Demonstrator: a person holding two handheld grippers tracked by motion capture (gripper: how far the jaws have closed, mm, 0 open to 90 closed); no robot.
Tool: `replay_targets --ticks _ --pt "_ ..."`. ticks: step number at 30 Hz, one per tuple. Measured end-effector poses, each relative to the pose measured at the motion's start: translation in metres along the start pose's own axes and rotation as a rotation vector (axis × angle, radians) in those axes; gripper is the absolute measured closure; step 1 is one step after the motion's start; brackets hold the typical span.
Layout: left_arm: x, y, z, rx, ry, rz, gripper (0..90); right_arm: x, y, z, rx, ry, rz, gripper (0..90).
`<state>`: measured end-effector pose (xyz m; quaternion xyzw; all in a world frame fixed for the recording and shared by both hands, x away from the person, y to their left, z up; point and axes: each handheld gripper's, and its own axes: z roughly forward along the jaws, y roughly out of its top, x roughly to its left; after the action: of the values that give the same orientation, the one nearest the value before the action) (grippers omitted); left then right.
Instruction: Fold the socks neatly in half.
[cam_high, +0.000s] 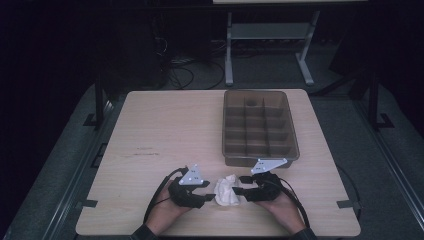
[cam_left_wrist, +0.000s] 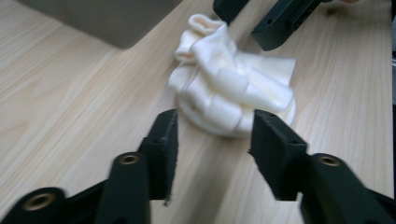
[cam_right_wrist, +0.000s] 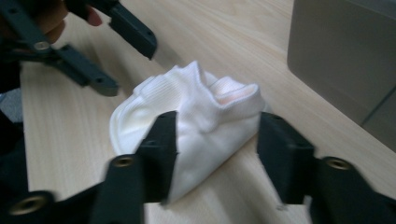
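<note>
A crumpled white sock (cam_high: 227, 190) lies on the wooden table (cam_high: 165, 130) near its front edge, between the two grippers. My left gripper (cam_high: 207, 191) sits just left of it, jaws apart. In the left gripper view the sock (cam_left_wrist: 233, 93) lies just beyond the open left gripper (cam_left_wrist: 214, 123), with nothing between the pads. My right gripper (cam_high: 241, 184) faces it from the right. In the right gripper view the right gripper (cam_right_wrist: 217, 126) stands open, with the near edge of the sock (cam_right_wrist: 196, 116) reaching into the gap between the jaws and no pad pressing on it.
A brown plastic bin (cam_high: 260, 161) divided into several compartments stands behind the grippers, at the table's right. Its wall is close by in the left gripper view (cam_left_wrist: 107, 18) and the right gripper view (cam_right_wrist: 345, 56). A metal stand and cables lie on the floor beyond the table.
</note>
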<state>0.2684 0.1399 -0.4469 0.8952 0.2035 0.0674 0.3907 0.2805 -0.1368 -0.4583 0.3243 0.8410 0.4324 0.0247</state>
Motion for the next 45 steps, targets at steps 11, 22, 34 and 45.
replay_targets --ticks 11,22,34,45 --pt "0.016 -0.029 -0.017 0.051 0.065 -0.033 29.2 -0.001 0.002 0.022 0.003 -0.015 0.004 19.5" --pt "0.024 -0.044 -0.018 0.074 0.119 -0.036 17.1 0.005 -0.002 0.034 0.008 -0.048 -0.064 22.0" --pt "0.025 -0.052 -0.014 0.010 0.104 -0.039 13.3 0.009 -0.002 0.034 0.006 -0.016 -0.105 51.7" --pt "0.025 -0.052 -0.015 0.010 0.104 -0.041 13.4 0.011 -0.003 0.034 0.004 0.023 -0.087 70.2"
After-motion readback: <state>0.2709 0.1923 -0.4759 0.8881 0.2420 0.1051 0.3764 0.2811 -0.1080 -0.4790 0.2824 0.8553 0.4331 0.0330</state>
